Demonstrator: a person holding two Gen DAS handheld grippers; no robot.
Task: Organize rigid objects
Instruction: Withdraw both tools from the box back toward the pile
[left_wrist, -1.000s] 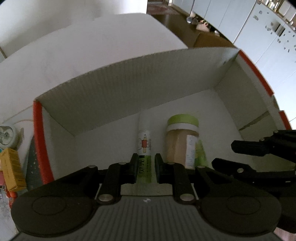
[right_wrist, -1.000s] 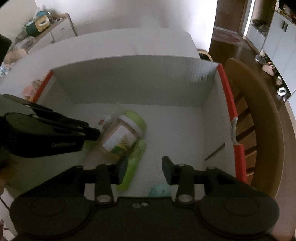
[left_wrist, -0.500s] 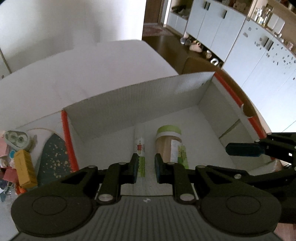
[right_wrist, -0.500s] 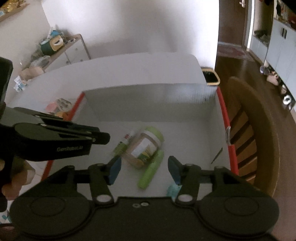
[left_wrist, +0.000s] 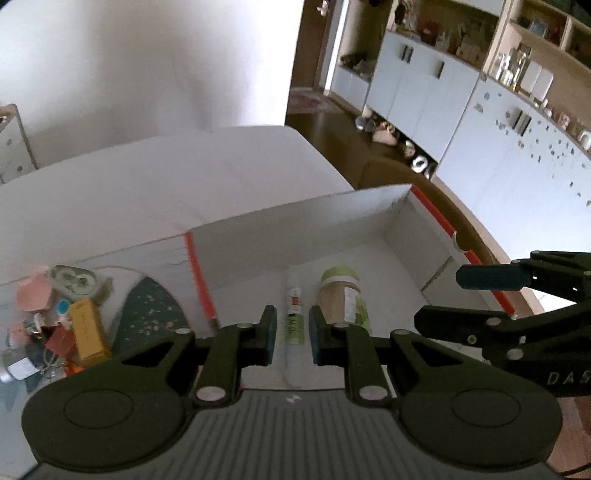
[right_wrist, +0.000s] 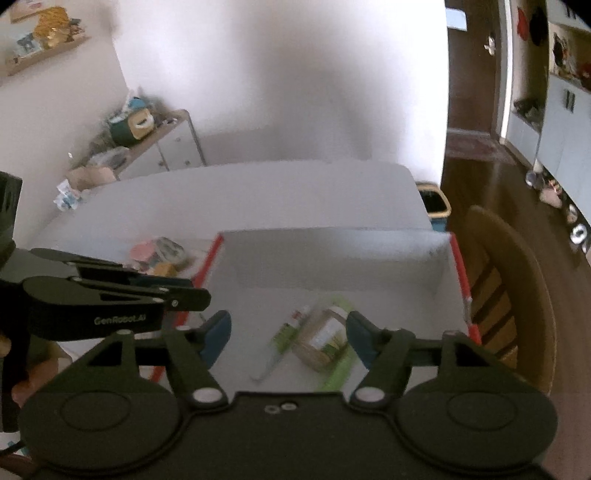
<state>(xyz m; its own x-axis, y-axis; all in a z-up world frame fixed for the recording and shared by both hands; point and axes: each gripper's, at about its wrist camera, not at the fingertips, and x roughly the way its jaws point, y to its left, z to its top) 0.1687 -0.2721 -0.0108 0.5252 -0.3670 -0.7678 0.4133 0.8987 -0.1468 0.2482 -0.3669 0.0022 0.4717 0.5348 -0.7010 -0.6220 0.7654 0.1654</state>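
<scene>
Left gripper (left_wrist: 290, 334) above the near edge of the box (left_wrist: 295, 236), fingers a narrow gap apart, nothing between them. Right gripper (right_wrist: 288, 334) beside it, fingers spread wide, empty; it juts into the left view from the right, partly masking the box's right wall.

Box: white cardboard, open top, red-edged side rims, on a white table (left_wrist: 147, 177). On its floor, side by side: slim white-and-green tube (left_wrist: 293, 317), then a jar (left_wrist: 341, 299) on its side, green lid, tan contents, label up. A green stick (right_wrist: 338, 373) just beyond the jar, blurred.

Left of the box: dark speckled mat (left_wrist: 147, 314), yellow carton (left_wrist: 86, 332), small clutter. Wooden chair (right_wrist: 517, 295) past the right wall.
</scene>
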